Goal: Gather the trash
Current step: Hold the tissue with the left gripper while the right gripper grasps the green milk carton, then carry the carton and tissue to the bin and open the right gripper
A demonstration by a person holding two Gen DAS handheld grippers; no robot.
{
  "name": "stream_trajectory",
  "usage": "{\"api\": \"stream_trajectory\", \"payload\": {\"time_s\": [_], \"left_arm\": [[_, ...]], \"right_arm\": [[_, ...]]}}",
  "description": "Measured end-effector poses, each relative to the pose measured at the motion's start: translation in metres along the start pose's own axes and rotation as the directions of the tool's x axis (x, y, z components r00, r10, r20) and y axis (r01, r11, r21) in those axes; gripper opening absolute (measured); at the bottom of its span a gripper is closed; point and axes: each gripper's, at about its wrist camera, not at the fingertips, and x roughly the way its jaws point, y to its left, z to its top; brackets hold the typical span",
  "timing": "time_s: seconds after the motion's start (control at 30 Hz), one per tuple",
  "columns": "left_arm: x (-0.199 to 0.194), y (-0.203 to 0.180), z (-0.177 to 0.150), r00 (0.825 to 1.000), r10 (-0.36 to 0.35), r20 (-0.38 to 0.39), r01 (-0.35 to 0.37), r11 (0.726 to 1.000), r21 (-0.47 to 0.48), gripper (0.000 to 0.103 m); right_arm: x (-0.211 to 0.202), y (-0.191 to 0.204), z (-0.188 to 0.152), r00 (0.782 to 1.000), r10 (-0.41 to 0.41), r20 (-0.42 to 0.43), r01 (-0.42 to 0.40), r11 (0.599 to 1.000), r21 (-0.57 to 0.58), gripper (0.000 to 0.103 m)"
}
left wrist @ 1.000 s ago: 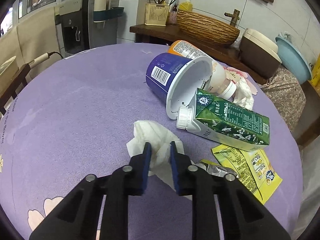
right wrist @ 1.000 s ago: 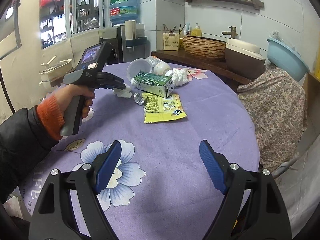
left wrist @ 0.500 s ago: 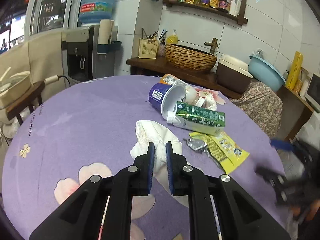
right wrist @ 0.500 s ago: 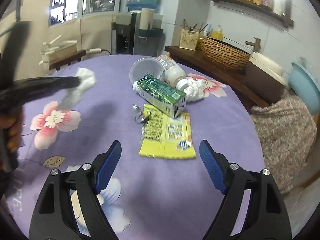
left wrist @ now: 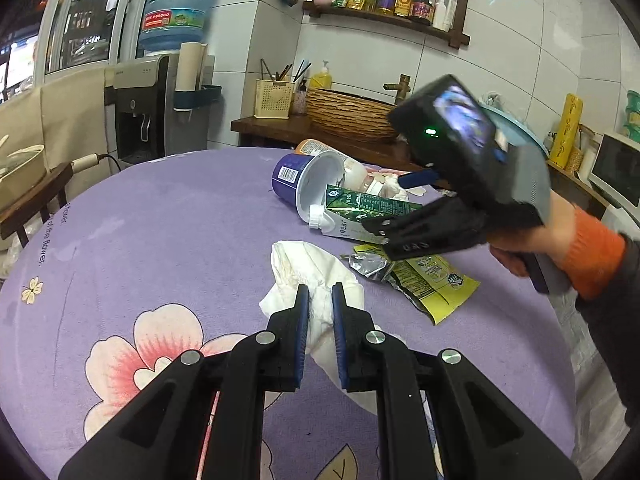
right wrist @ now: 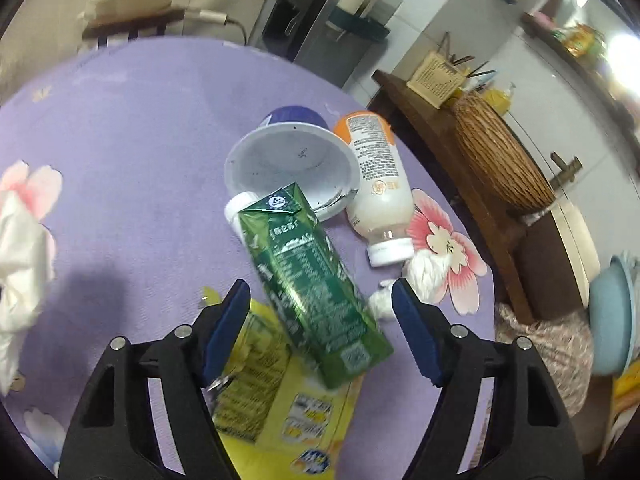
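Note:
My left gripper is shut on a crumpled white tissue and holds it above the purple tablecloth; the tissue also shows at the left edge of the right wrist view. My right gripper is open, with its jaws on either side of a green milk carton that lies on a yellow snack wrapper. In the left wrist view the right gripper hovers over the carton. A blue-and-white cup and a white bottle with orange base lie on their sides beyond the carton.
A second crumpled tissue lies right of the carton, a silver foil scrap by the wrapper. A wooden counter with a woven basket stands behind the round table; a water dispenser stands at the back left.
My left gripper has lifted the tissue off the table and pulled back. My right gripper has moved in from the right and come down over the green carton, still open.

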Motion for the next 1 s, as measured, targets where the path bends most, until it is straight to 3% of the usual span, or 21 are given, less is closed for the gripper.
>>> {"api": "stream_trajectory", "payload": {"time_s": [0.27,0.47,0.53,0.77,1.0], "left_arm": [[-0.003,0.0,-0.002,1.0,-0.029,0.009,0.029,1.0,-0.006,0.013],[-0.002,-0.002,-0.004,1.0,-0.03,0.004,0.029,1.0,0.007,0.013],[-0.002,-0.003,-0.005,1.0,-0.028,0.002,0.028,1.0,0.009,0.013],[0.0,-0.003,-0.005,1.0,-0.024,-0.001,0.024,1.0,0.008,0.013],[0.001,-0.009,-0.008,0.999,-0.034,0.005,0.033,0.999,0.028,0.013]], "right_arm": [[0.037,0.016,0.016,0.997,-0.007,-0.08,-0.006,0.987,-0.162,0.064],[0.033,0.017,0.013,0.998,-0.03,-0.048,0.02,0.98,-0.196,0.056],[0.024,0.014,0.01,0.999,-0.031,-0.025,0.026,0.984,-0.177,0.05],[-0.023,0.004,-0.013,0.997,-0.022,0.079,0.03,0.995,-0.095,0.05],[-0.09,-0.004,-0.069,0.983,-0.004,0.181,-0.009,0.998,0.068,0.05]]}}
